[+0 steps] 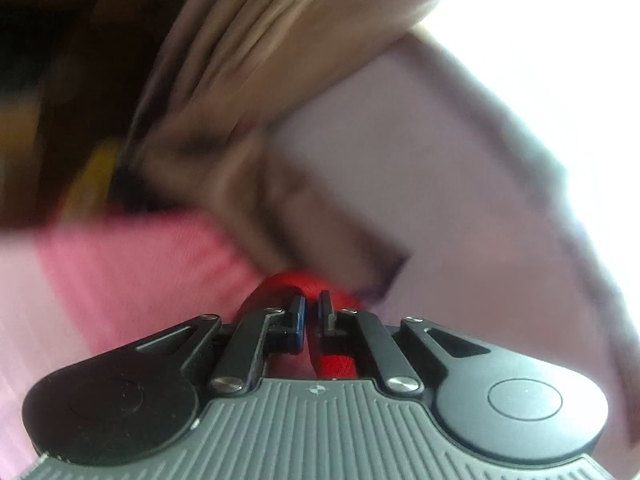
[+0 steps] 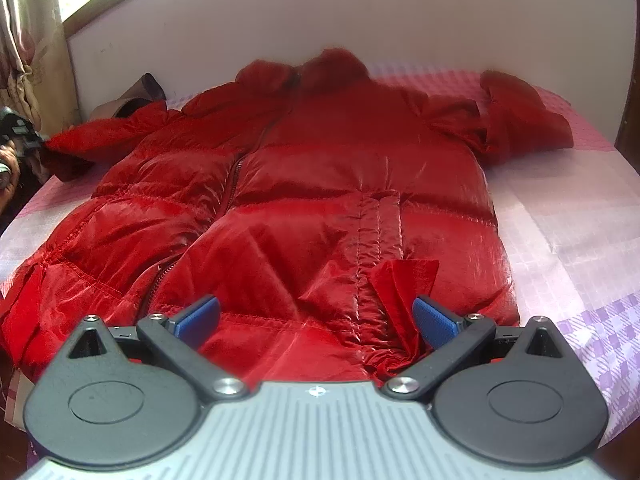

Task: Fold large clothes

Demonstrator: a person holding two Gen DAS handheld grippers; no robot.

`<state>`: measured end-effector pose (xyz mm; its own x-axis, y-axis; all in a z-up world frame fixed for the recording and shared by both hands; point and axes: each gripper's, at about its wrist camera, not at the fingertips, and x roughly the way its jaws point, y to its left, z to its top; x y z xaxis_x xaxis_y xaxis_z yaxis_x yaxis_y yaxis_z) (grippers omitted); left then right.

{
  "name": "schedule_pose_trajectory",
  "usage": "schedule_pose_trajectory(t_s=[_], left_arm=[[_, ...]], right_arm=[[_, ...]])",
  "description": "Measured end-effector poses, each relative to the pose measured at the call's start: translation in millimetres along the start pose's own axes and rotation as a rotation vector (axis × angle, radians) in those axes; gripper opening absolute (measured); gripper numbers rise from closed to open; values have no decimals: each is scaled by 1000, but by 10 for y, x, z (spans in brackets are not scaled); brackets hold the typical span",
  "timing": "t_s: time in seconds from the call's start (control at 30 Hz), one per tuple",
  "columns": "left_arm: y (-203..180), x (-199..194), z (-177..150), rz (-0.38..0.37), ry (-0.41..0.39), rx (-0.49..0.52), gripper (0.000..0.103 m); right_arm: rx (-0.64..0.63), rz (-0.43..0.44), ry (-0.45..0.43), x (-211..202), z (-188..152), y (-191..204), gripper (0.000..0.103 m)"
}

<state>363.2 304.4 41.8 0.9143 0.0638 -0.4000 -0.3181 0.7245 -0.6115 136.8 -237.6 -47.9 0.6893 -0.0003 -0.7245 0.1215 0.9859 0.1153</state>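
A shiny red padded coat lies face up on the bed, zip closed, both sleeves spread out. My right gripper hovers open over the coat's hem, blue pads wide apart, a loose red fabric strip just inside the right pad. In the blurred left wrist view my left gripper is shut on a bunch of red coat fabric. The right wrist view shows the left gripper at the far left edge, by the end of the coat's left sleeve.
A pink and lilac checked sheet covers the bed. A pale wall runs behind the bed. A beige curtain and a bright window stand at the left. A brown object lies beside the left sleeve.
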Motion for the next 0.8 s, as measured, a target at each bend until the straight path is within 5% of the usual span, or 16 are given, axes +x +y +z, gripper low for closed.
schedule_pose_trajectory(t_s=[0.1,0.2,0.33,0.5,0.67,0.8], left_arm=[[-245,-676,-111,-59,-150,130,4],[-210,-1113,-356,-19,-181,153,6],[-135,-1352,-755,152,-231,239,70],[-426,-1510,-1172,75,-107,322,75],[-809,-1456,-1780,-57,-13,438,83],[-967,-1251,-2247,-72,76,504,85]], right_arm=[[8,8,-7,0,-3,-16,103],[23,21,-13,7,-17,-51,103],[61,57,-16,-44,4,-172,103],[218,95,-110,-197,219,-689,103],[242,-119,-256,-105,665,-1309,103],[196,-236,-255,258,1217,-1533,103]])
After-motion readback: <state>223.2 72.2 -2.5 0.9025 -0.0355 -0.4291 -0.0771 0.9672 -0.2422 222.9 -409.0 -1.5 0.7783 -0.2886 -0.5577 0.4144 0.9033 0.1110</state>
